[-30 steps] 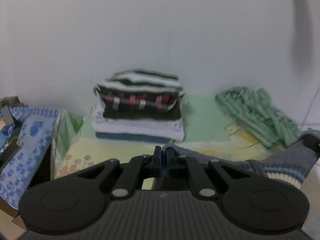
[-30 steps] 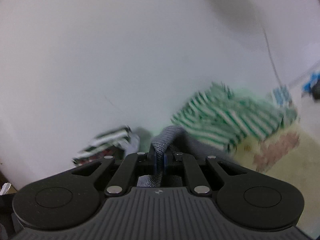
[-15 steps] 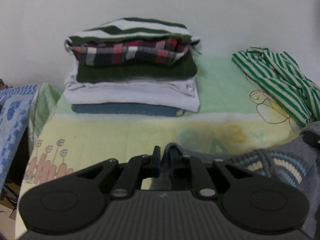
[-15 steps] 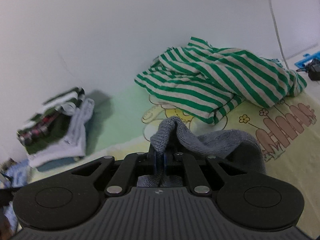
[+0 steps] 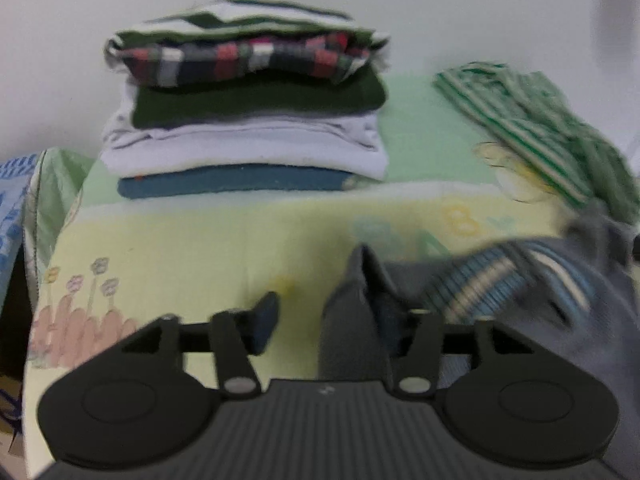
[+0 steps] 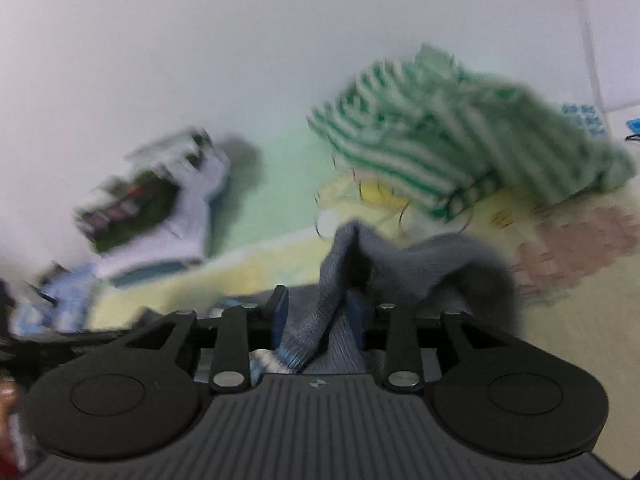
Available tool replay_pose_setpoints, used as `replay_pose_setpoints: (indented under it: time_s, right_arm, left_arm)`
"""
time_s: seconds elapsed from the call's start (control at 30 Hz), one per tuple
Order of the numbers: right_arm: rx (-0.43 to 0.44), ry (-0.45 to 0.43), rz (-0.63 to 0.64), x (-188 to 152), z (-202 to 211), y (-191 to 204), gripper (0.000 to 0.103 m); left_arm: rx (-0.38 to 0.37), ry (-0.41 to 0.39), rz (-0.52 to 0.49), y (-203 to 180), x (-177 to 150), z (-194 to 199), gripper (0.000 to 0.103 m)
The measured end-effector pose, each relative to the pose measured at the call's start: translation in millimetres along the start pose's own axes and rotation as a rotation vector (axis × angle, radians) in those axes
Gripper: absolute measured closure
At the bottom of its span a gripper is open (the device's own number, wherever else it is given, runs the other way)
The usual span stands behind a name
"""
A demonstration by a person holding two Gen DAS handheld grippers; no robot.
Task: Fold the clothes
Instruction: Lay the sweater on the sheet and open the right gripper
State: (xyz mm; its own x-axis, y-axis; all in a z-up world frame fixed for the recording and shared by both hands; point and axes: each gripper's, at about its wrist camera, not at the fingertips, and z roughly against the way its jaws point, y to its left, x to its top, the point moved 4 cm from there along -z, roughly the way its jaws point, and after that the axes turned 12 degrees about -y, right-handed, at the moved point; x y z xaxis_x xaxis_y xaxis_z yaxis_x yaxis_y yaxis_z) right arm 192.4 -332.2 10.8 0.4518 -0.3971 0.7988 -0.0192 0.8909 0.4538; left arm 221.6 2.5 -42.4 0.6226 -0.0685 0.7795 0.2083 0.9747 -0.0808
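Grey sweater point(image 5: 352, 320) edge between both opening grippers, left gripper point(image 5: 320, 320) wide, right gripper point(image 6: 318, 316) narrower.

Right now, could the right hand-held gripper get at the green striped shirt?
Probably yes: the green striped shirt lies ahead uncovered, but the right hand-held gripper, jaws opening, has the grey sweater between them.

One stack of folded clothes point(image 5: 248, 116) holding five garments, one crumpled green-striped top point(image 5: 536, 136) right of the stack, one grey sweater point(image 5: 540, 304) before it, one printed blanket point(image 5: 192, 248) beneath, two grippers
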Motion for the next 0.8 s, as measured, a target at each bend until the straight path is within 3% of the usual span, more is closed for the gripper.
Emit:
replay_pose_setpoints:
  time_s: [0.1,0.23,0.33,0.5,0.67,0.73,0.8]
  right_arm:
    - [-0.077,-0.057,0.014,6,58,-25,0.059]
    - [-0.212,0.012,0.121,-23,103,-45,0.063]
    - [-0.191,0.076,0.103,-54,115,-47,0.066]
    - [-0.169,0.122,0.128,-90,114,-39,0.067]
    - [-0.126,0.142,0.173,-104,106,-32,0.067]
    - [-0.124,0.132,0.190,-108,101,-28,0.067]
    - [-0.126,0.115,0.213,-112,96,-24,0.067]
  left_arm:
    - [-0.028,-0.022,0.015,14,-12,48,0.030]
    - [-0.037,0.023,0.120,23,-44,96,0.028]
    - [-0.061,0.074,0.156,10,-75,127,0.027]
    - [0.022,0.074,-0.009,-32,-113,163,0.018]
    - [0.012,0.094,0.054,-47,-136,171,0.018]
    - [0.024,0.106,0.072,-51,-145,167,0.023]
    - [0.027,0.130,0.105,-53,-153,160,0.039]
